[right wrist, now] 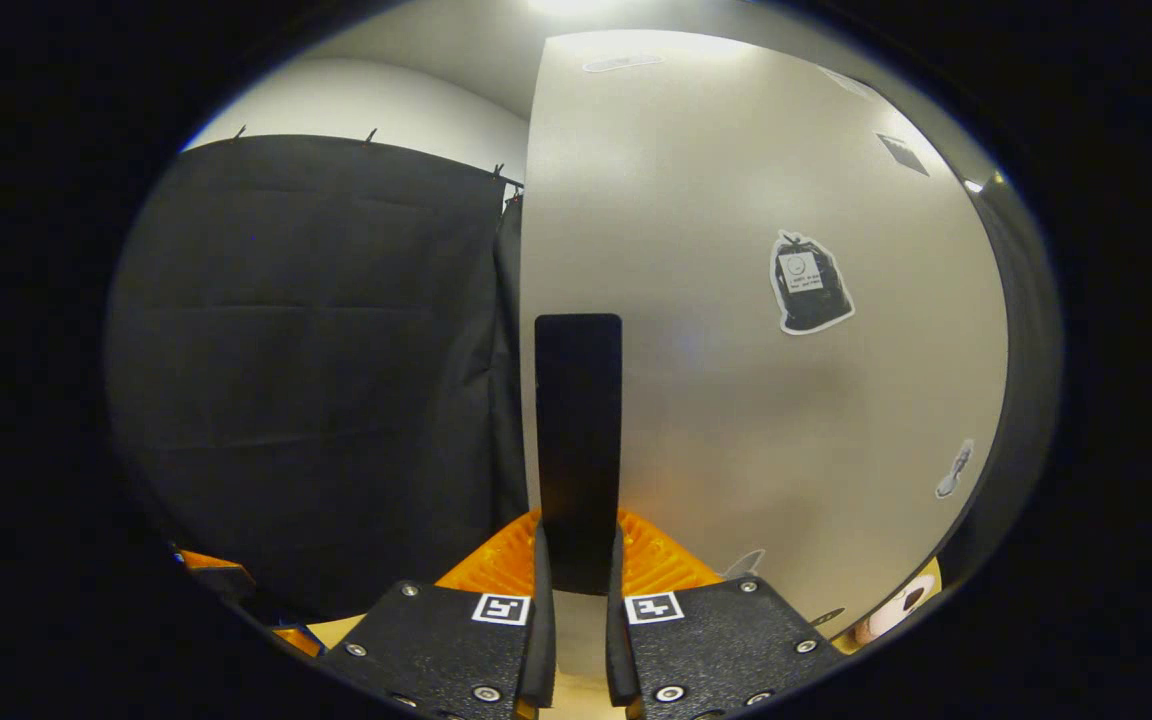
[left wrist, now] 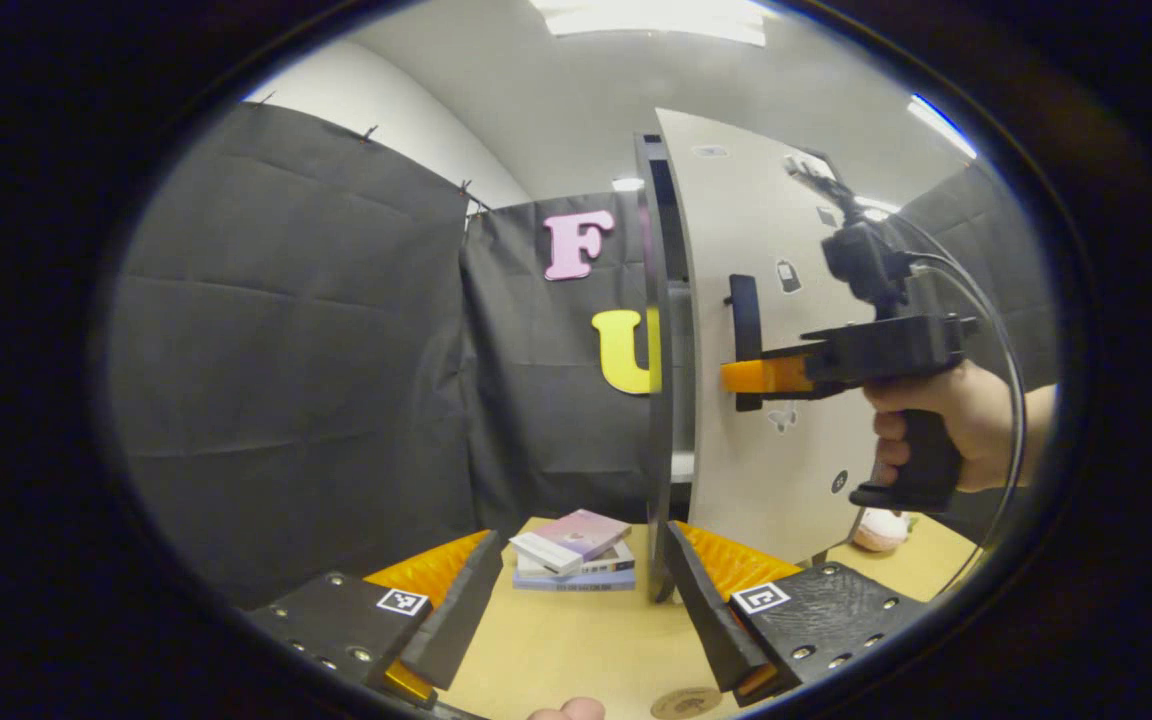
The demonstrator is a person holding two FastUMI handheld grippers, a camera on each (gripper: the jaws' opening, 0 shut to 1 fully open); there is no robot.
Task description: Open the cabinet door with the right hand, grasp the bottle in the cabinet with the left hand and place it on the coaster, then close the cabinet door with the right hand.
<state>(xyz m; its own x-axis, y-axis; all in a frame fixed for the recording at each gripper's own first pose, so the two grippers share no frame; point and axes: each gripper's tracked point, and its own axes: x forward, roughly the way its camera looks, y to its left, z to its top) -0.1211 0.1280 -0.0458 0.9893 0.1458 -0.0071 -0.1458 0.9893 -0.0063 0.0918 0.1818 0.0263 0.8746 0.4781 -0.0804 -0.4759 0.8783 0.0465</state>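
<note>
The pale cabinet door (left wrist: pixel 776 250) stands a little ajar, with a dark slit (left wrist: pixel 678 380) between it and the cabinet's front edge; what is inside is hidden. A hand holds my right gripper (left wrist: pixel 744 376) level against the door, shut on the black upright handle (left wrist: pixel 742 300). In the right gripper view the same handle (right wrist: pixel 578 420) is pinched between the fingers of my right gripper (right wrist: pixel 578 575), in front of the door (right wrist: pixel 736 420). My left gripper (left wrist: pixel 576 600) hangs open above the table with nothing in it. A round wooden coaster (left wrist: pixel 686 703) lies just below it.
A small stack of books (left wrist: pixel 576 550) lies on the wooden table (left wrist: pixel 576 650) by the cabinet's foot. A pink soft toy (left wrist: pixel 881 530) sits on the table behind the door. Black cloth walls close off the left and back.
</note>
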